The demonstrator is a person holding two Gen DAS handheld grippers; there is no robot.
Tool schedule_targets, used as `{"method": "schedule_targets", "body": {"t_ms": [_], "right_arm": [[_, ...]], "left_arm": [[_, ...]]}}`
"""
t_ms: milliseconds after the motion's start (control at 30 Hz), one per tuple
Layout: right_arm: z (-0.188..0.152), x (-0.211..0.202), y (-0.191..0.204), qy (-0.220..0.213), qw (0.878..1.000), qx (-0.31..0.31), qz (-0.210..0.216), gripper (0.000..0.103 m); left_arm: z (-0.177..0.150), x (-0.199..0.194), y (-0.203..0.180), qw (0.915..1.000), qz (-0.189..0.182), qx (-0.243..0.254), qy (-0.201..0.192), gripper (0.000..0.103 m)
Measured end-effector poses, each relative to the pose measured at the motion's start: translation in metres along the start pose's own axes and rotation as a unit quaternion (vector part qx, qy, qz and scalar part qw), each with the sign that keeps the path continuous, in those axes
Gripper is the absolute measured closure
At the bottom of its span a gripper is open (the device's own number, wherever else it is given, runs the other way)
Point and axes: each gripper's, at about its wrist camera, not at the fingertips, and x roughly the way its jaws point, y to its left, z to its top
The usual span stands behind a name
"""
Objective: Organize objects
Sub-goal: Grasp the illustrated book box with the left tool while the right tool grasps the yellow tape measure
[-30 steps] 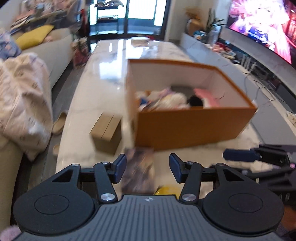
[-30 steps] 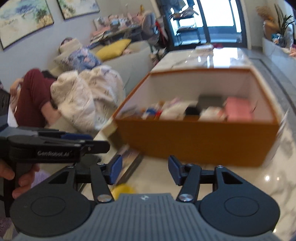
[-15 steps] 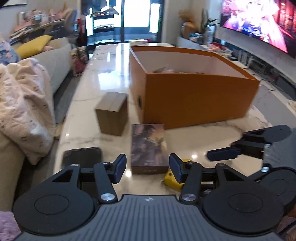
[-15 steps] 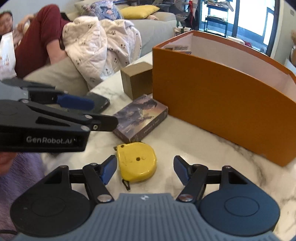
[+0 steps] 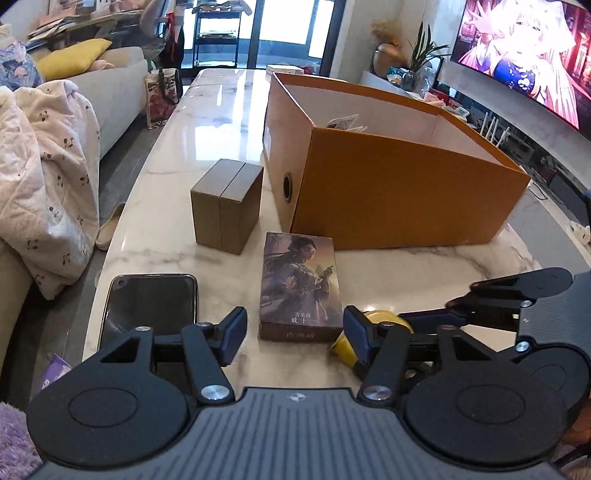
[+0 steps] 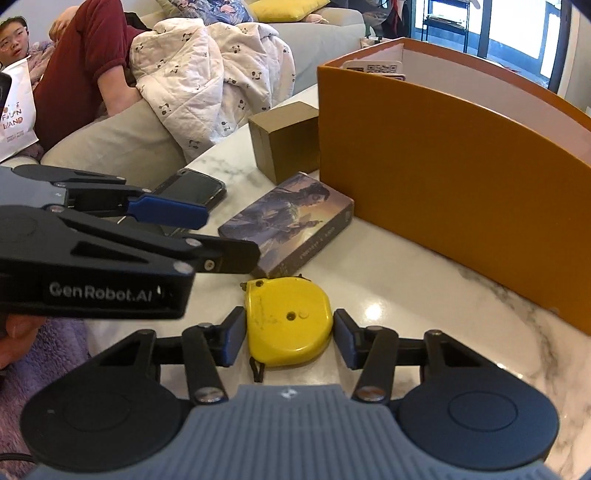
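My right gripper point(image 6: 286, 341) is closing around the yellow tape measure point(image 6: 290, 321), pads seemingly not yet pressing. I keep it centred and square. Left gripper point(image 5: 295, 330) is opening, empty, near the picture box point(image 5: 299, 286).

bright daylight from far glass doors point(image 5: 258, 33), glare on marble table point(image 5: 218, 110); sharp frames, fisheye-bent edges

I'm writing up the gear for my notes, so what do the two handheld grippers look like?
Both match: the left gripper and right gripper have black linkage fingers with silver pivot screws, blue pads, two round black discs, and a ribbed grey body bearing a small round emblem. The left one's side reads "GenRobot.AI" in white.
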Motion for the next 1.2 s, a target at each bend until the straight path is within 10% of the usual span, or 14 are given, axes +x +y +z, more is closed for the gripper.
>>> {"method": "schedule_targets", "body": {"t_ms": [400,1200], "right_arm": [[-0.008,-0.015,-0.059,-0.001,0.995,0.083,-0.062,0.05],[-0.009,-0.014,-0.073,-0.013,0.995,0.082,-0.047,0.044]], "left_arm": [[0.017,0.031,-0.025,0.9969,0.053,0.045,0.038,0.028],[0.019,0.051,-0.026,0.9965,0.061,0.046,0.036,0.037]]}}
